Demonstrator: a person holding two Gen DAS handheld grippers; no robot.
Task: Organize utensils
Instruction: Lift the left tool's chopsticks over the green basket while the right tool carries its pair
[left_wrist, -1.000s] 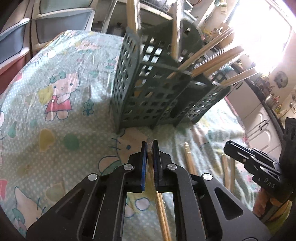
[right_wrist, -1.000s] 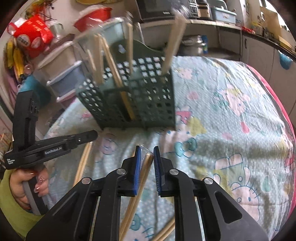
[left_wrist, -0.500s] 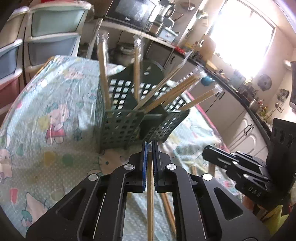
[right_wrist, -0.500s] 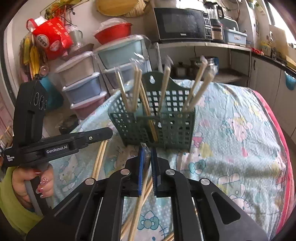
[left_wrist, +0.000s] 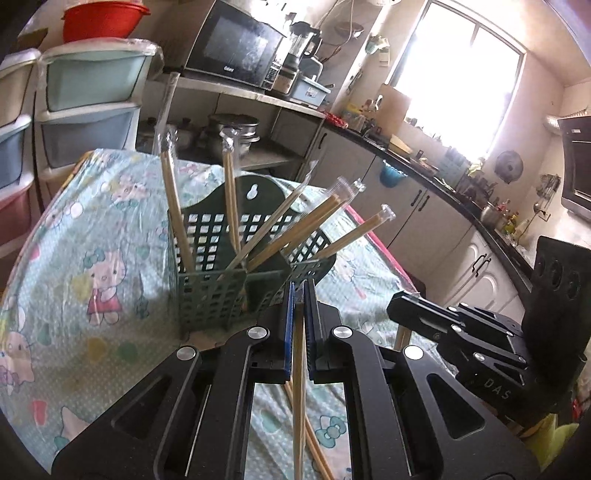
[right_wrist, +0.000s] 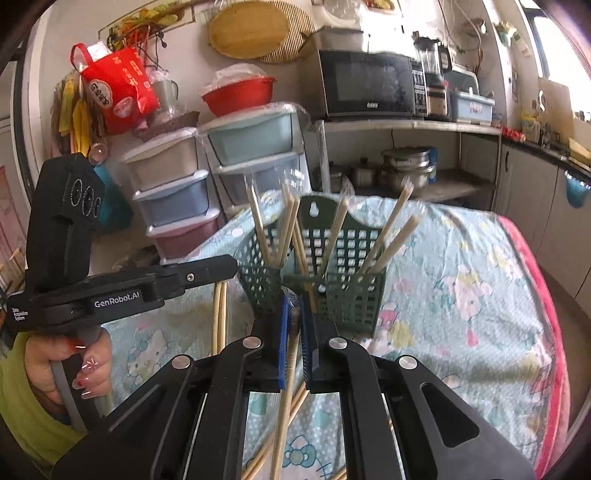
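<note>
Chopsticks (left_wrist: 298, 369) now lifted clear of the tablecloth (left_wrist: 92, 295).

Wrapped chopsticks (left_wrist: 295, 229) leaning in green lattice caddy (left_wrist: 210, 299), perhaps others flat nearby.

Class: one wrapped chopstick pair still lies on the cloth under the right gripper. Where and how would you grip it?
Probably from above, jaws pinching across the loose chopstick pair near one end: it is thin, lies flat on the tablecloth, and an end grip leaves its length free.

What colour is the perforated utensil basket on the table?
Dark green, the utensil basket shows best in the right wrist view, with wrapped chopsticks standing in it.
</note>
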